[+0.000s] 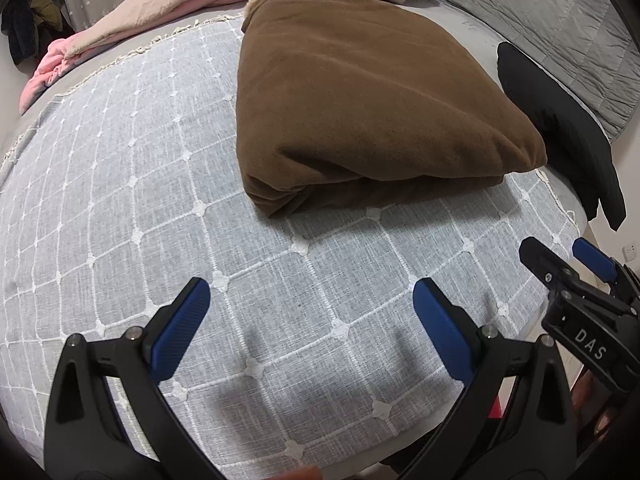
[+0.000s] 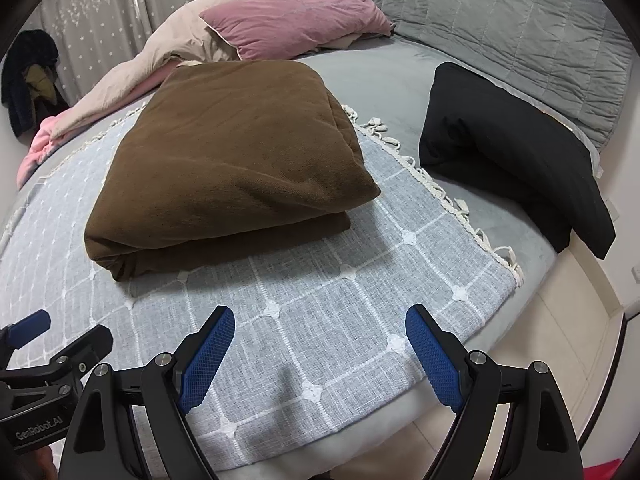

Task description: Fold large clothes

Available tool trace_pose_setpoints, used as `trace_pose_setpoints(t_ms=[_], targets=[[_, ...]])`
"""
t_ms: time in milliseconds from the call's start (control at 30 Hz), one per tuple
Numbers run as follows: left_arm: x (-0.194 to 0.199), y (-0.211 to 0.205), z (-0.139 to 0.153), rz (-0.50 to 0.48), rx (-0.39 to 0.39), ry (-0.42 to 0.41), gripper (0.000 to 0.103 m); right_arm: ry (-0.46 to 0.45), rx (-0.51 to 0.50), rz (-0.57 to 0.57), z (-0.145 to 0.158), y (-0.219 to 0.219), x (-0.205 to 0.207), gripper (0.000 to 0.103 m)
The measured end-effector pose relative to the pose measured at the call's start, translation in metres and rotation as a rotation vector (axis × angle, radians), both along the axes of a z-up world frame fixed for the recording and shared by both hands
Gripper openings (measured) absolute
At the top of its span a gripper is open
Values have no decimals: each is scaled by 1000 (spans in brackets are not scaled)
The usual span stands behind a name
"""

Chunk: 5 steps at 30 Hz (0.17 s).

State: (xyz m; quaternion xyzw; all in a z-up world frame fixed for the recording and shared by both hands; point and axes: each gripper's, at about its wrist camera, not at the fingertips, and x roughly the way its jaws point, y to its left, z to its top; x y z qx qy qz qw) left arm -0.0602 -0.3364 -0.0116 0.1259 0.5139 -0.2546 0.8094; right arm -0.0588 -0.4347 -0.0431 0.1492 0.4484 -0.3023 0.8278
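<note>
A large brown garment [image 1: 360, 112] lies folded into a thick rectangular bundle on the grey checked cloth [image 1: 140, 200] that covers the bed. It also shows in the right wrist view [image 2: 228, 168]. My left gripper [image 1: 312, 308] is open and empty, held over the cloth in front of the bundle. My right gripper [image 2: 320, 336] is open and empty, near the bed's front edge, also short of the bundle. The right gripper shows in the left wrist view at the right edge [image 1: 568, 260]. The left gripper shows at the left edge of the right wrist view [image 2: 60, 332].
A folded black garment [image 2: 512, 152] lies on the grey sheet right of the cloth, partly hanging over the bed edge. A pink pillow [image 2: 296, 28] and beige and pink bedding [image 1: 120, 28] lie at the back. Dark clothes [image 2: 28, 76] hang by the curtain. Floor [image 2: 560, 320] lies to the right.
</note>
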Motion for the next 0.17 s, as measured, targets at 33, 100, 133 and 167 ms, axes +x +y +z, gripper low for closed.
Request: trace_pose_setpoints(t_ms=[33,100,133,167], targets=[[0,-1,-1,1,-1,1,101,-1,-1,0,0,0,0,88],[-1,-2,-2,2,-10,6,101,-4,-1,-1,0,-2,-1,88],[-2,-3,-1,-1,-18,15,101,-5,-1,-1,0,-2,-1,88],[-1,-1,-1,-2,-32,26,101,-5,-2,-5,0,-3,-1,88]])
